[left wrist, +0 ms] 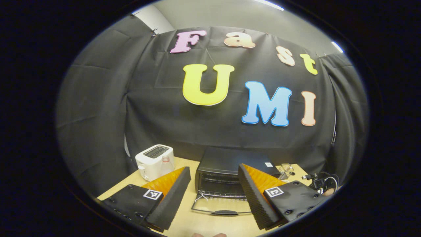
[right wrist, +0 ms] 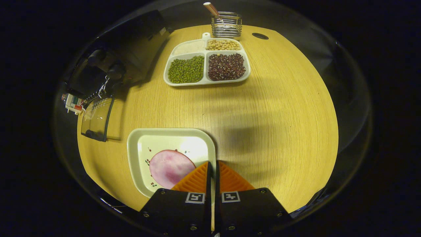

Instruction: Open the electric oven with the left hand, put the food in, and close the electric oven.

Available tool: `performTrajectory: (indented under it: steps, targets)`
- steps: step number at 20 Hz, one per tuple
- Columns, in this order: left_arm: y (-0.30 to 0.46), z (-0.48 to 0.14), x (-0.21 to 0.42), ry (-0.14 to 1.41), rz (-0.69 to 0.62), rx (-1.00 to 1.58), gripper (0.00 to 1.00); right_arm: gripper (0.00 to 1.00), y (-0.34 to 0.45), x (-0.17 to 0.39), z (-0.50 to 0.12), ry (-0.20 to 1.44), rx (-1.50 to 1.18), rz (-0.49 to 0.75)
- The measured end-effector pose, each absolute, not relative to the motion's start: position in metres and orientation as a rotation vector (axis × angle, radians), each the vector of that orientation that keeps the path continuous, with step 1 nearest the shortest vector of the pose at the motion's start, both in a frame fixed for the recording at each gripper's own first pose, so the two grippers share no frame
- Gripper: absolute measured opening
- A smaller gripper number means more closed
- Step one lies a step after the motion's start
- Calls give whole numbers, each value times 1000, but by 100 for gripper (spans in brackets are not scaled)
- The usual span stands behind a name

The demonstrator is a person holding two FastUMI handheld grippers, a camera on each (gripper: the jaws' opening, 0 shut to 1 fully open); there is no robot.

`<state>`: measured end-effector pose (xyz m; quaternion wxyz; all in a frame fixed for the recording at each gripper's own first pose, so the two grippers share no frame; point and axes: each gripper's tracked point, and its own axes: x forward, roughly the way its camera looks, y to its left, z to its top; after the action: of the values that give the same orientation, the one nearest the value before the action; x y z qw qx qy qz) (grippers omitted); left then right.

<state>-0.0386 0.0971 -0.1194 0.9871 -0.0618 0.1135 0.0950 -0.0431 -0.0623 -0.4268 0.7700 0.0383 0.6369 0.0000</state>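
Wooden tabletop (right wrist: 279, 108) below me: my right gripper (right wrist: 212, 168) clenches the plate (right wrist: 138, 154) rim, ham slice (right wrist: 169, 168) just left; left gripper (left wrist: 213, 174) released before the open oven (left wrist: 230, 164).

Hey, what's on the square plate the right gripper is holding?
A round pink slice of food lies on the square plate, over small printed specks. The right gripper, shut on the plate's rim, covers the slice's near edge, so what's beneath there can't be seen.

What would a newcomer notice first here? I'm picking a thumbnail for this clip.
Probably the black oven at the back of the table, its glass door dropped open between the spread left gripper fingers. Next, the right gripper clamped on the rim of a square plate holding a pink ham slice.
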Motion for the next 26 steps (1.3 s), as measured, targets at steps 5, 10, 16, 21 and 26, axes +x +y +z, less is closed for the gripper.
performTrajectory:
  steps: [5,10,16,21,26]
  targets:
    - [113,-114,-45,218,211,-115,100,1,-53,-53,-430,1367,468,-5]
    - [115,-118,-46,232,214,-134,100,0,-42,-63,-430,1319,745,36]
    - [111,-111,-44,224,201,-122,100,0,-31,-70,-422,1233,1000,39]
    - [111,-107,-42,213,198,-125,100,0,-23,-74,-395,1145,1120,45]
    - [105,-103,-36,202,175,-132,100,0,11,-79,-352,1050,1233,18]
